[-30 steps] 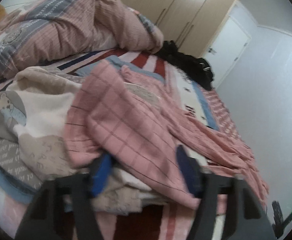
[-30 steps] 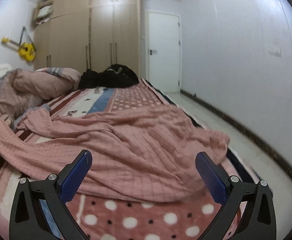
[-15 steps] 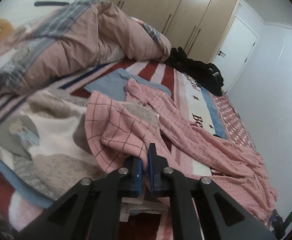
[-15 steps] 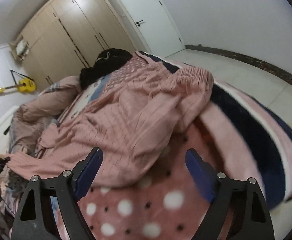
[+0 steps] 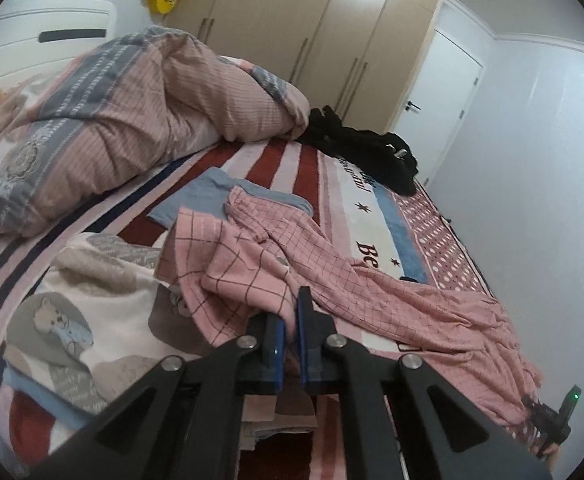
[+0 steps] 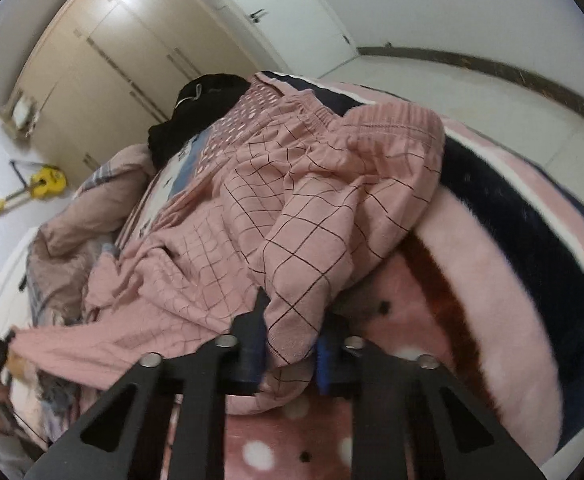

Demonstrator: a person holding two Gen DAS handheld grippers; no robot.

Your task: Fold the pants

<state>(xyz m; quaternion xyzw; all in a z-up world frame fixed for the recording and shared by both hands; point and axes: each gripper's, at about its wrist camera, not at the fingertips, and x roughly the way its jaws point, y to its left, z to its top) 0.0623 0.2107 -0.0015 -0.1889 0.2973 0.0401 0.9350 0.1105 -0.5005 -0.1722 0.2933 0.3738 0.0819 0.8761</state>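
Note:
Pink checked pants (image 5: 332, 264) lie crumpled across the striped bed blanket (image 5: 275, 160). My left gripper (image 5: 289, 312) is shut on a fold of one leg end, which it holds raised off the bed. In the right wrist view the pants (image 6: 312, 200) pile up with the elastic waistband (image 6: 372, 124) at the far side. My right gripper (image 6: 289, 340) is closing its jaws, and a bunched edge of the pants sits pinched between the blue pads (image 6: 256, 346). The other gripper (image 5: 552, 420) shows small at the lower right of the left wrist view.
A rumpled pink and grey duvet (image 5: 131, 120) fills the bed's far left. Black clothes (image 5: 364, 152) lie by the wardrobe (image 5: 312, 20). A grey-blue cloth (image 5: 207, 196) and bear-print bedding (image 5: 71, 320) lie beside the pants. The bed edge and floor (image 6: 492, 92) are at right.
My left gripper shut on the pants leg and rose with it. My right gripper swung and rolled down to the waist end, and its wide jaws closed around the fabric.

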